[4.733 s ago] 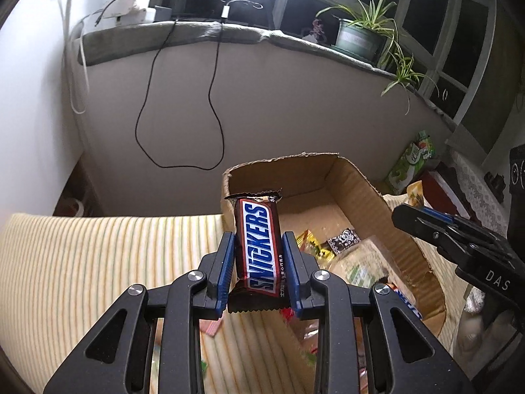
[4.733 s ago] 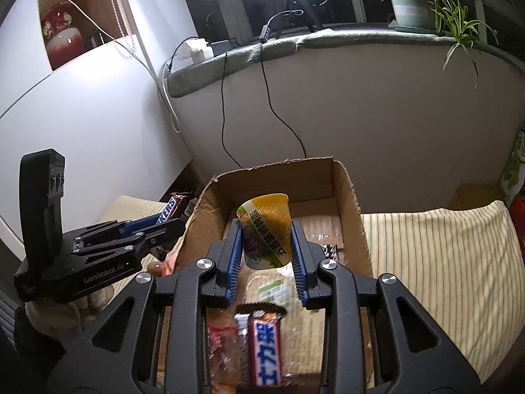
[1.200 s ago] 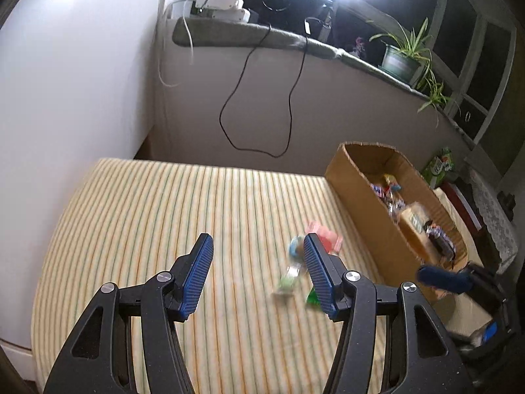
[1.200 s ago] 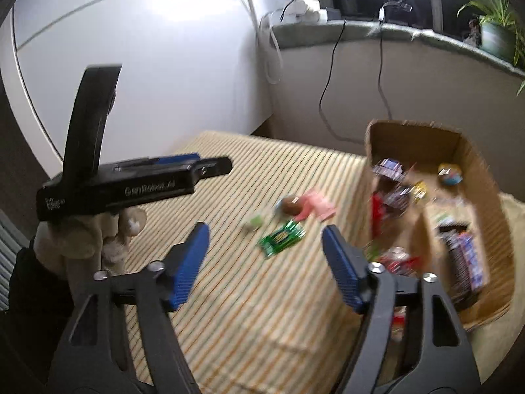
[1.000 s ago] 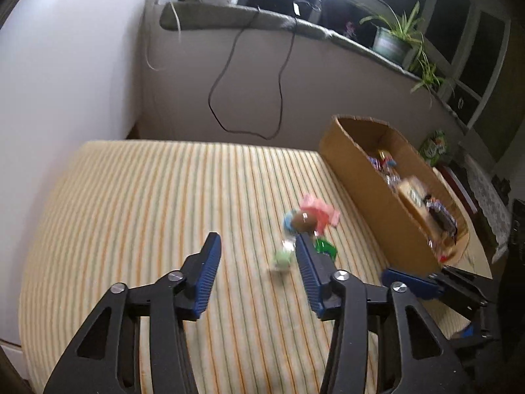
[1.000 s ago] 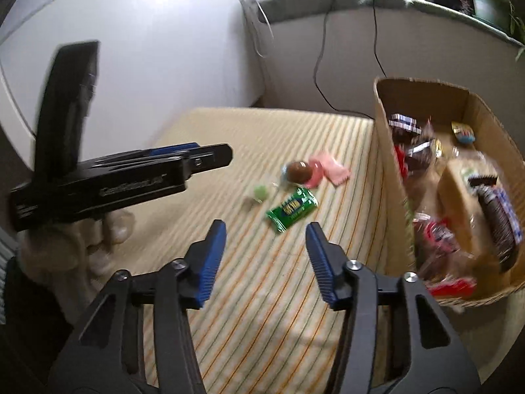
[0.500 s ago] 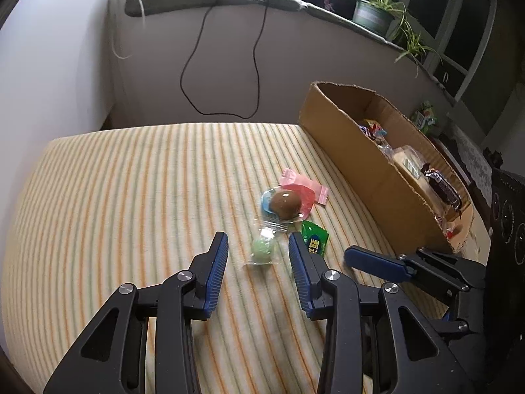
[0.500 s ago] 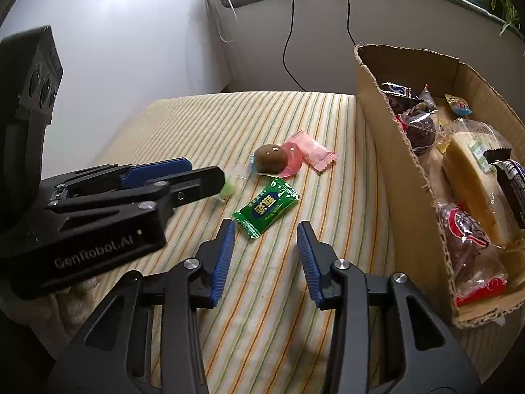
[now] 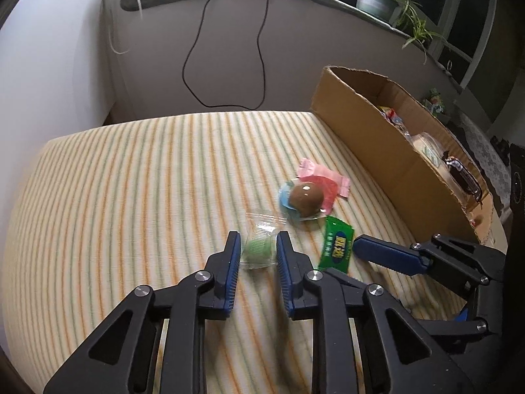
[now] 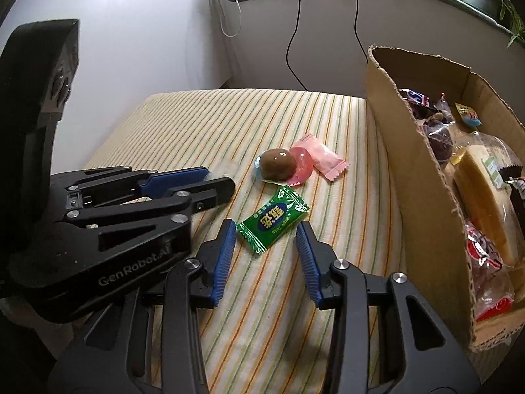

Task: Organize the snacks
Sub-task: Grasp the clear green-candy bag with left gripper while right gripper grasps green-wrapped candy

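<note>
Left tool (image 9: 257,251) closing — pale-green candy (image 9: 259,249) between

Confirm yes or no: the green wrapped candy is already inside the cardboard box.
No, the green wrapped candy lies on the striped cloth, outside the cardboard box.

Pale green sweet (image 9: 258,249) blurred in its clear wrapper, cardboard box (image 10: 414,177) perhaps half cut off at right edge
</note>
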{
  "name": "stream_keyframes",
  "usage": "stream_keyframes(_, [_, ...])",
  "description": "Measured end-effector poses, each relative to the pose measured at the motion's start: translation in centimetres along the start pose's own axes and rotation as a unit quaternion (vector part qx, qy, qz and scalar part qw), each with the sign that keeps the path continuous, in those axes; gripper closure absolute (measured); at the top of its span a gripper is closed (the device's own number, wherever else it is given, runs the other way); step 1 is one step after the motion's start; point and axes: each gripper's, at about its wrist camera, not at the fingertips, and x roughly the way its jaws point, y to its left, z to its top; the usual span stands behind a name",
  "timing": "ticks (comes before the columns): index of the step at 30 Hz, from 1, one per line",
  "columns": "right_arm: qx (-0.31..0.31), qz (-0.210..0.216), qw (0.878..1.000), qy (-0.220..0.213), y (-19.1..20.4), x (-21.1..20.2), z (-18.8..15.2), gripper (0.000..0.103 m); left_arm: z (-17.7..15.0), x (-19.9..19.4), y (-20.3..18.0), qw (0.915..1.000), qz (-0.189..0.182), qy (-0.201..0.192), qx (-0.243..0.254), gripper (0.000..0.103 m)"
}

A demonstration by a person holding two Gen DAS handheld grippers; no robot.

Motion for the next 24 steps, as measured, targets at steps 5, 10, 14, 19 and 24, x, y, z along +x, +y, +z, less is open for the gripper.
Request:
stream_keyframes(5, [-0.007,-0.009,1.0,0.001,0.6,0.5,0.5,0.062,-0.1,-0.3,1.2,0.9999,0.009,-0.004,-0.012,0.083])
stream_keyframes(10, [-0.005,-0.006,1.0,0.002,0.6,0.4,0.7,0.062,-0.1,-0.6,1.9,0.9997,0.011,-0.008,-0.022,0.083])
stream_keyframes(14, [0.031,0.001,1.0,0.0,-0.3,0.2,0.7,0.061,-0.4,-0.6,2.5,0.9994,0.013,-0.01,-0.029,0.083])
stream_keyframes(19, [0.042,-0.018,0.999,-0.002,-0.2,1.0,1.5,0.061,-0.8,-1.1,2.9,0.9991,0.014,-0.015,-0.038,0.083])
stream_keyframes(24, [0.017,-0.029,0.999,-0.004,0.5,1.4,1.7,0.059,-1.1,-1.5,3.4,0.9987,0.018,-0.016,-0.044,0.083])
